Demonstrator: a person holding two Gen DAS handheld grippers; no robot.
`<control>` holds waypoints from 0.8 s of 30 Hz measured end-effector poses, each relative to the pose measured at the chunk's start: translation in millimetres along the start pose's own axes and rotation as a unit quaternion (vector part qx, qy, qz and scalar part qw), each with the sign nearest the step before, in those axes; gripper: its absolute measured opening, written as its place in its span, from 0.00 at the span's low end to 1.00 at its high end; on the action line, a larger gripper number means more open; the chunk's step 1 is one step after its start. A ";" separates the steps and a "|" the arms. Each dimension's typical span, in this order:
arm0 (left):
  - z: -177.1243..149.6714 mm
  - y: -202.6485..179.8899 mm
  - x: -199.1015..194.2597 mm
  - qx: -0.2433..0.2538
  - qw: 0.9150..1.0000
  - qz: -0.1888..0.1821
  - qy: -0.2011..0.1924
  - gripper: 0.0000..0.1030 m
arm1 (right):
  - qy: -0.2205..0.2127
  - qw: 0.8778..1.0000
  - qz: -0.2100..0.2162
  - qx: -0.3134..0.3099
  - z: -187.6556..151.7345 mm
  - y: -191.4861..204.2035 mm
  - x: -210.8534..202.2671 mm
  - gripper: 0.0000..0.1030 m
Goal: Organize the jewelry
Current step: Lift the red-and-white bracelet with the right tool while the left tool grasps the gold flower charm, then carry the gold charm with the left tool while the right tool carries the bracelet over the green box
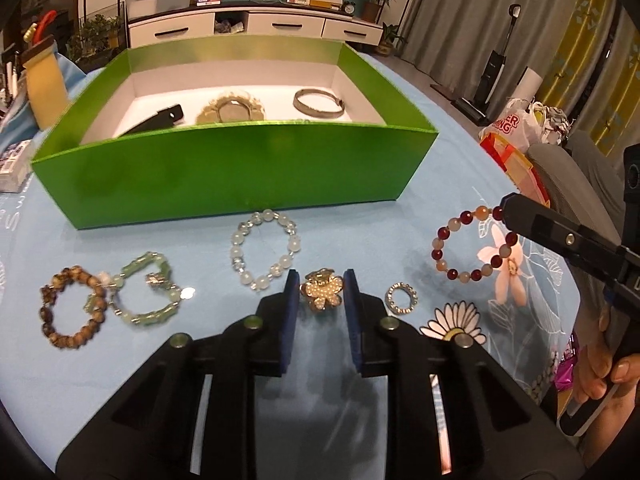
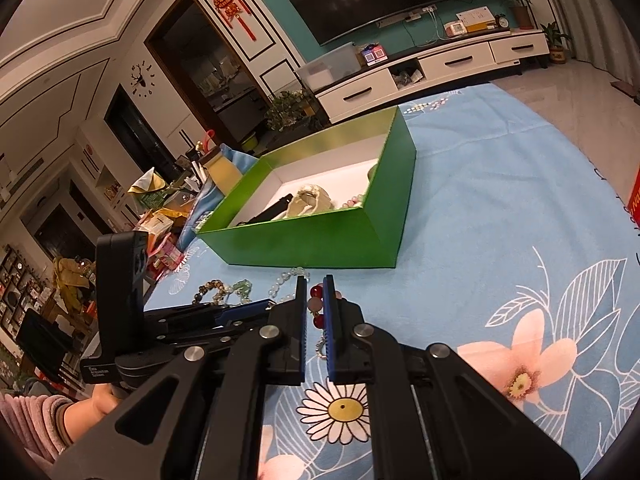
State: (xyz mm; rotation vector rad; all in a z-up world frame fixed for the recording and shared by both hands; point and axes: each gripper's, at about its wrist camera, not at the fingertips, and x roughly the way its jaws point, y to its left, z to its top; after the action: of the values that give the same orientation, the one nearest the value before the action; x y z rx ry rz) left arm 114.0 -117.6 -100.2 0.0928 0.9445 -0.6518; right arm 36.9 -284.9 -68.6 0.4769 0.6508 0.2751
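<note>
Left gripper (image 1: 321, 296): jaws spread around flower brooch (image 1: 321, 293), lower centre. Right gripper (image 2: 315, 300): pinching red-bead bracelet (image 1: 474, 244). Green box (image 1: 240, 168) behind; 3 bracelets left, unobstructed.

Four beaded bracelets were out on the worktop: a brown one (image 1: 72, 312), a green one (image 1: 146, 292), a clear white one (image 1: 264, 250) and a red-and-pink one (image 1: 474, 244). One gold flower brooch (image 1: 322, 290) sat there too, and one small sparkly ring (image 1: 401, 299) just beside it. One green box (image 1: 236, 168) stood behind them, and three pieces showed inside it from the left wrist view: one silver bangle (image 1: 319, 103), one pale round frilled piece (image 1: 231, 108) and one black item (image 1: 158, 120). Two grippers were counted, the left (image 1: 321, 280) and the right (image 2: 315, 284).
</note>
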 end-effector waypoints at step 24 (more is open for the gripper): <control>3.7 55.4 -110.7 -0.057 0.995 0.028 -0.073 0.21 | -0.030 0.998 0.014 -0.045 24.9 45.0 -29.2 0.07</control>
State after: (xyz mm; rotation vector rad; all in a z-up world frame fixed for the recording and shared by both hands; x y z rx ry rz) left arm 102.0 -21.4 -23.2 -0.0297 0.8335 -0.5432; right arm 26.0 -266.0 -13.6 0.4064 0.5702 0.3139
